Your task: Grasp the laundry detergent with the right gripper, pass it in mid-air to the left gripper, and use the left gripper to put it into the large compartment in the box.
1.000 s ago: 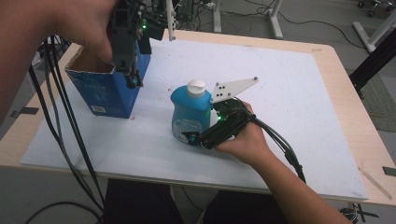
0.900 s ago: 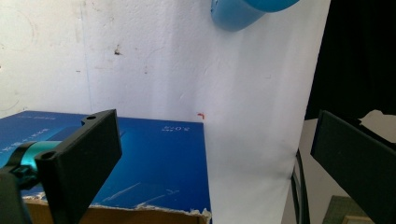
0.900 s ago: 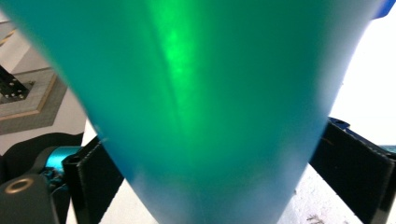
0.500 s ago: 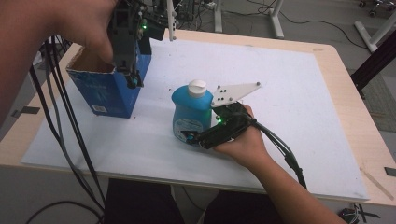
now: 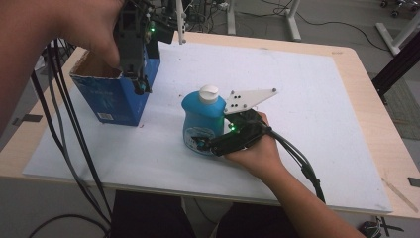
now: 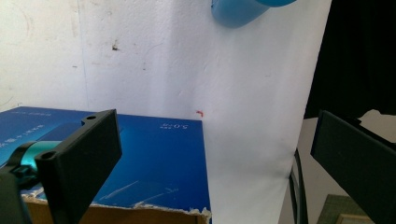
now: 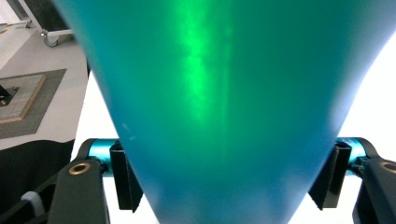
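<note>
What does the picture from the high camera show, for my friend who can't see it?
A person's right gripper squeezes a blue bottle with a white cap, standing on a white table mat. The left gripper reaches down at the wall of an open blue cardboard box on the left.

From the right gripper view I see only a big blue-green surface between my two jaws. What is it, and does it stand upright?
Observer: It is a blue bottle with a white cap, standing upright on the white sheet; the right gripper has a jaw on each side of it.
Operator: Where is the other gripper?
Observer: The left gripper hangs at the near right corner of an open blue box.
Operator: Does it hold the box?
Observer: No. In the left gripper view its jaws stand wide apart above the box wall.
</note>
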Tool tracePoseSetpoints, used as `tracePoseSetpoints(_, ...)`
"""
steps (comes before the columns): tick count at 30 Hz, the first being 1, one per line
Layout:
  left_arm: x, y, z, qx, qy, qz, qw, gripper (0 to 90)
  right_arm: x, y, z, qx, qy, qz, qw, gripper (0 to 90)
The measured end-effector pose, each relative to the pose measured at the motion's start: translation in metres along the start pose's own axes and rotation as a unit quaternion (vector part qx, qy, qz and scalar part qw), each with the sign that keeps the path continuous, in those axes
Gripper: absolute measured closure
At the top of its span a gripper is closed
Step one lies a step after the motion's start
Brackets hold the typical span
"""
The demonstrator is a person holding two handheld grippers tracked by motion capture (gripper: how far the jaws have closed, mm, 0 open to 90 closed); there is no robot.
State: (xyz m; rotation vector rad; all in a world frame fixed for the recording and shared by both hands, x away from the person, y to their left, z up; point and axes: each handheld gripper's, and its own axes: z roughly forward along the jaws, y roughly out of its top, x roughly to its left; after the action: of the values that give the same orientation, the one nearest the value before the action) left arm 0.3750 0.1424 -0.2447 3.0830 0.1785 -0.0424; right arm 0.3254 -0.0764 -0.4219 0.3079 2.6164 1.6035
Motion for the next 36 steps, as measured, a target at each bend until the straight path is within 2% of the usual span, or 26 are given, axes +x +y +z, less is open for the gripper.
tracePoseSetpoints(17, -0.0002, 0.0008, 0.0, 0.003, 0.0, 0.0, 1.0, 1.7, 0.0014, -0.0005, 0.0018, -0.006, 0.001, -0.005, 1.0, 34.8)
tracePoseSetpoints(24, 0.0003, 0.0005, 0.0004, 0.005, -0.001, 0.001, 1.0, 1.7, 0.0022, -0.0007, 0.0013, -0.021, -0.008, -0.004, 0.9997, 41.9)
tracePoseSetpoints(30, -0.001, 0.0017, 0.0015, 0.005, -0.002, -0.001, 1.0, 1.7, 0.0038, -0.0008, 0.001, -0.026, -0.016, -0.01, 0.9995, 44.6)
tracePoseSetpoints(36, -0.0029, 0.0043, 0.0014, 0.005, 0.0, -0.001, 1.0, 1.7, 0.0026, -0.0004, -0.0008, -0.026, -0.013, -0.01, 0.9995, 45.7)
